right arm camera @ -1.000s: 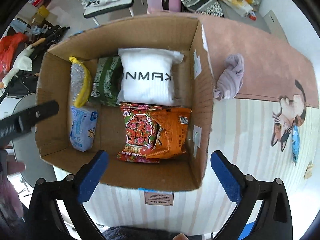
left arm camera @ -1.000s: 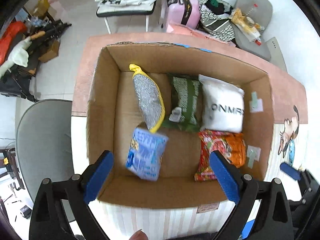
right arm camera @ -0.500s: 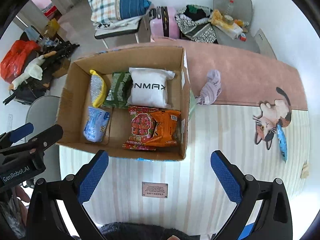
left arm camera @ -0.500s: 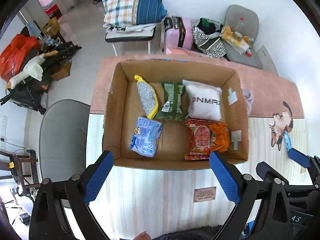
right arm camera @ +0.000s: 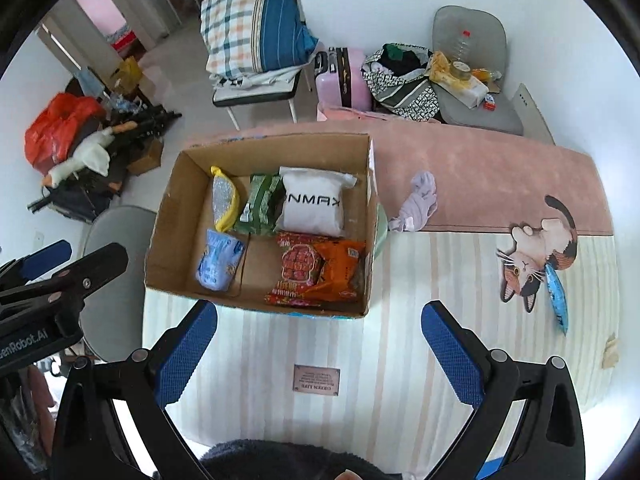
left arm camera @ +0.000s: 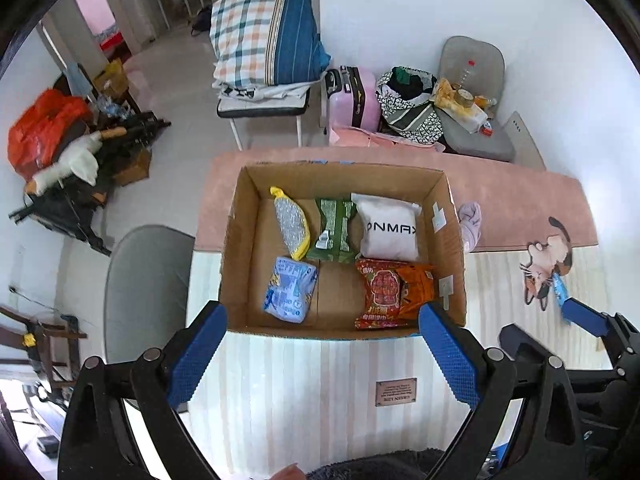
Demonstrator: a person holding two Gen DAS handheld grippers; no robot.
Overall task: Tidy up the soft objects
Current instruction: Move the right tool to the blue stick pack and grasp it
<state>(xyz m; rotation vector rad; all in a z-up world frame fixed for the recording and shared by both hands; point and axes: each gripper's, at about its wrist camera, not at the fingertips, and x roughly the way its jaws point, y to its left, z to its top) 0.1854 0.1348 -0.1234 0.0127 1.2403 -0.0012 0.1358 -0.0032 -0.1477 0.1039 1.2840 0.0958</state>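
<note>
An open cardboard box [left arm camera: 240, 240] [right arm camera: 160, 240] stands on the mat. Inside lie a silver-and-yellow pouch [left arm camera: 291, 224], a green packet [left arm camera: 335, 228], a white pillow pack [left arm camera: 390, 228] [right arm camera: 314, 206], a blue packet [left arm camera: 289, 290] [right arm camera: 218, 260] and a red-and-orange snack bag [left arm camera: 394, 290] [right arm camera: 316, 270]. A lilac cloth [right arm camera: 418, 200] [left arm camera: 471, 220] lies on the mat right of the box. My left gripper [left arm camera: 322, 344] is open and empty, high above the box's near edge. My right gripper [right arm camera: 320, 344] is open and empty, above the mat in front of the box.
A striped and pink mat [right arm camera: 460, 300] with a cat picture [right arm camera: 536, 252] covers the table. A blue packet [right arm camera: 557, 300] lies at the right. A grey chair [left arm camera: 148, 292] stands left of the table. A chair with bedding [left arm camera: 268, 60], a pink suitcase [left arm camera: 354, 96] and bags stand beyond.
Both grippers have pulled up and back from the box, so it looks smaller and farther. Both stayed open and empty. The box contents have not moved.
</note>
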